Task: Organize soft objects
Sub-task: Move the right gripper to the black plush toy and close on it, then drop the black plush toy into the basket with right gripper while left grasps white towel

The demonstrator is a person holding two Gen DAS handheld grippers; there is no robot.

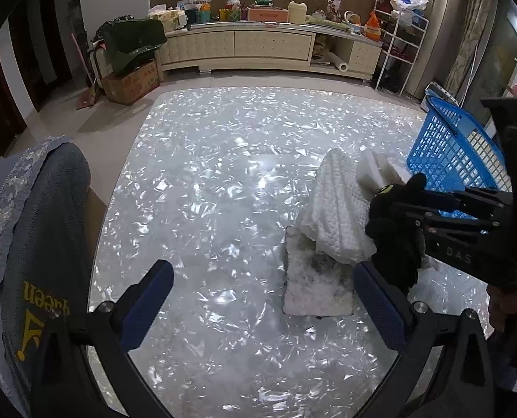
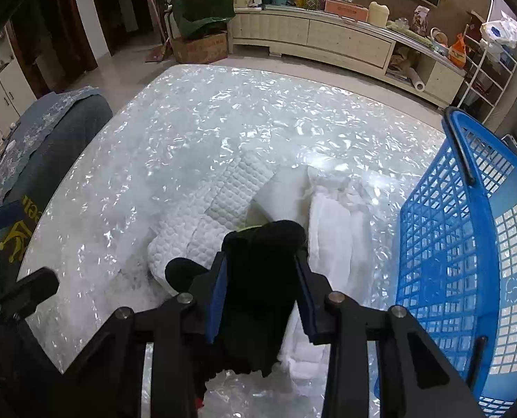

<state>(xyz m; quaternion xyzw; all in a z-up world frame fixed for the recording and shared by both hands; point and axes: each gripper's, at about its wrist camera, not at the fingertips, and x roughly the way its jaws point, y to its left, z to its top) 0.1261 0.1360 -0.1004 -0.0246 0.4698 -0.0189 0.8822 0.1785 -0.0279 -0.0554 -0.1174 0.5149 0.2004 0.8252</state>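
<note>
jaws of the right gripper (image 2: 262, 280) are clenched on a black plush toy (image 2: 258, 278), its blue pads pressing both flanks while the stuffing bulges out ahead of them. the left gripper (image 1: 262, 303) hangs released over the shimmering tabletop (image 1: 206, 181), nothing between its pads. the toy sits low over a heap of white quilted cloth (image 2: 202, 219) and a folded white sheet (image 2: 338, 230), just beside the blue basket (image 2: 443, 244) lying tilted on its side. it looks light and squashy (it will sag wherever it isn't pinched), so a bite across the thick middle seems safest. the white cloths are limp; pinch them at a fold.
</note>
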